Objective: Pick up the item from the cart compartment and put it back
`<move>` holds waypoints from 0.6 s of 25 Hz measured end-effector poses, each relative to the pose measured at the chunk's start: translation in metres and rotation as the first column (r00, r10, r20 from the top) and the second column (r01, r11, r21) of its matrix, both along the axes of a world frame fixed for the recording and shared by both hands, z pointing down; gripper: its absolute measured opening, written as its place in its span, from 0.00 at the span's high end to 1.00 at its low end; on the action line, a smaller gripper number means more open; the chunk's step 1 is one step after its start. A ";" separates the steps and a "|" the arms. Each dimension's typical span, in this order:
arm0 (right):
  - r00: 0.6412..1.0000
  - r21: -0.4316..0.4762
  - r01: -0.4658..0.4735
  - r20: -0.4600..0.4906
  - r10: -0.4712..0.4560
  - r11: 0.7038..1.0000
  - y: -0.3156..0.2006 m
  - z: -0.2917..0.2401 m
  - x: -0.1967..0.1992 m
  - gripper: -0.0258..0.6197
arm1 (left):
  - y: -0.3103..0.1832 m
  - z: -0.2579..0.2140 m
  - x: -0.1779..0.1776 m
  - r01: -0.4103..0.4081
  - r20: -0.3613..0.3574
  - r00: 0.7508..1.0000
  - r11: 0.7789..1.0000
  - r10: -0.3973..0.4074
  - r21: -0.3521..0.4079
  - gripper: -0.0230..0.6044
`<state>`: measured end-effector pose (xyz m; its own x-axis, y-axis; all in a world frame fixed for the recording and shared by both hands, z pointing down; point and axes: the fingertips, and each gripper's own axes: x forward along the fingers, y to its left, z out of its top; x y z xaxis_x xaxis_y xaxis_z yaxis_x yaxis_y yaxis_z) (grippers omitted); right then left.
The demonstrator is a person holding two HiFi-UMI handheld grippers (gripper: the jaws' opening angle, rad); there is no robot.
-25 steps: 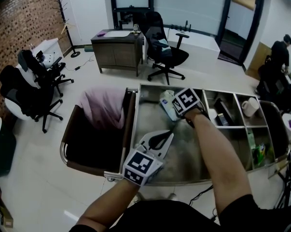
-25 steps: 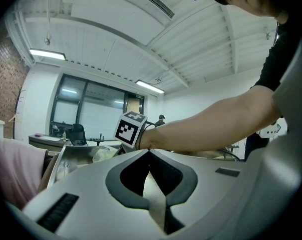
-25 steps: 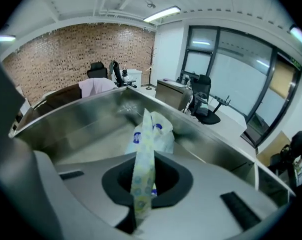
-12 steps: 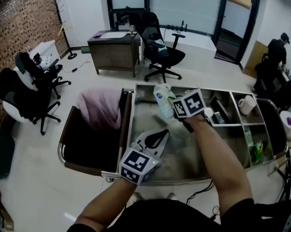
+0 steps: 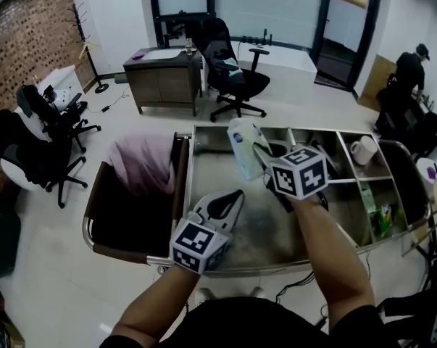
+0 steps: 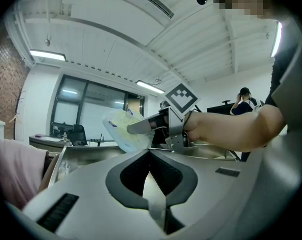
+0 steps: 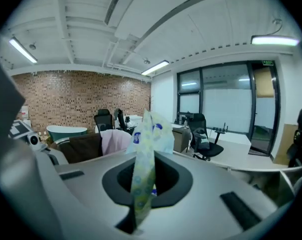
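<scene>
Jaws of right gripper [image 5: 260, 151] pinch packet [image 5: 240, 145]; blue label unreadable.

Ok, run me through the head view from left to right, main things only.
Black office chairs → pink cloth → left gripper → right gripper, clamped on the packet → white mug.

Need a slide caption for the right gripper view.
Right gripper shut on a soft patterned plastic pack, held upright and edge-on between its jaws; office chairs and brick wall behind.

Packet [image 5: 243, 149] higher above cart [image 5: 265, 227]
</scene>
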<state>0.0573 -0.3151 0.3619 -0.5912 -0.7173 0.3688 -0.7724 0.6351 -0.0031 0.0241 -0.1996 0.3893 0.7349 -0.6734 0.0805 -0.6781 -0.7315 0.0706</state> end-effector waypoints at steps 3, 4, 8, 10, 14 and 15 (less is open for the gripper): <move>0.998 0.050 0.005 0.056 -0.008 0.999 0.019 -0.015 0.003 0.94 | 0.000 -0.001 -0.001 0.006 -0.003 1.000 1.000 -0.006 0.006 0.96; 0.997 0.067 0.005 0.073 -0.010 0.998 0.026 -0.020 0.005 0.94 | 0.000 -0.001 -0.001 0.007 -0.002 1.000 1.000 -0.007 0.006 0.96; 0.989 0.124 -0.007 0.150 -0.011 0.992 0.053 -0.038 0.014 0.94 | 0.001 -0.002 -0.001 0.007 -0.003 1.000 1.000 -0.007 0.008 0.96; 0.985 0.154 -0.020 0.174 -0.007 0.988 0.064 -0.045 0.018 0.94 | 0.000 -0.002 -0.002 0.009 -0.005 1.000 1.000 -0.009 0.008 0.96; 0.978 0.204 -0.048 0.210 0.004 0.978 0.084 -0.051 0.029 0.94 | 0.001 -0.003 -0.002 0.012 -0.003 1.000 1.000 -0.012 0.010 0.96; 0.976 0.220 -0.056 0.218 0.007 0.974 0.089 -0.051 0.033 0.94 | 0.001 -0.004 -0.001 0.012 -0.004 1.000 1.000 -0.012 0.011 0.96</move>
